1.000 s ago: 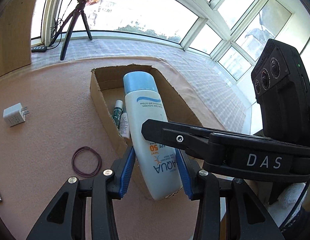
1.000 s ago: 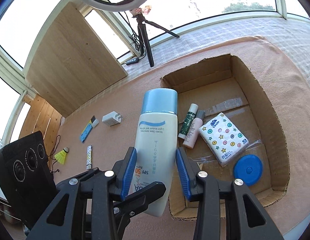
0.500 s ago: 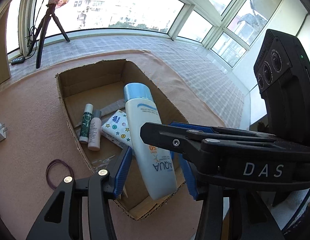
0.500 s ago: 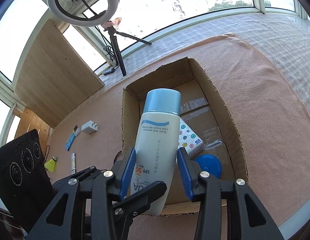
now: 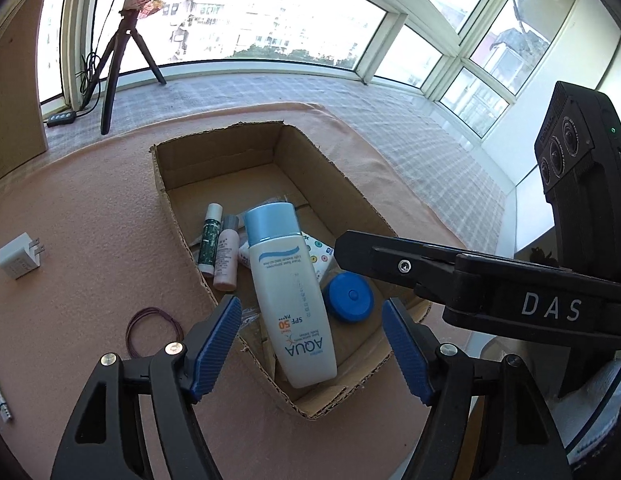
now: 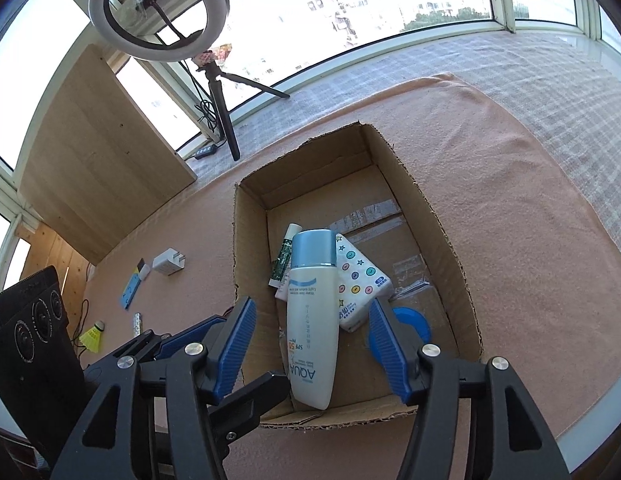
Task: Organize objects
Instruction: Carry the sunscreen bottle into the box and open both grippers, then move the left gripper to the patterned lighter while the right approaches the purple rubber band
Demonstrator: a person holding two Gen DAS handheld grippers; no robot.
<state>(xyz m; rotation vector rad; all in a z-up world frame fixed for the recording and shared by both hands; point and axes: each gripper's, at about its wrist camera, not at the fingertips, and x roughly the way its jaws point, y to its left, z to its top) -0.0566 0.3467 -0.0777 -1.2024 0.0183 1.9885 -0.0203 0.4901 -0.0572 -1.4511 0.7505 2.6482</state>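
Sunlit windows surround the cloth-covered table (image 5: 70, 240), where the sunscreen bottle (image 5: 290, 300) is seen released inside the cardboard box (image 5: 214, 148), both the left claw (image 5: 310, 348) and right claw (image 6: 312, 346) having just been spread clear of it.

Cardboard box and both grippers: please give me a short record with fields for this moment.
container: cardboard box, open top
just placed: sunscreen bottle, lying in the box, leaning on the tissue pack
also inside: two small tubes, blue round lid
outside on cloth: charger, hair tie
left gripper: fingers have just been opening, clear of the bottle
right gripper: the same
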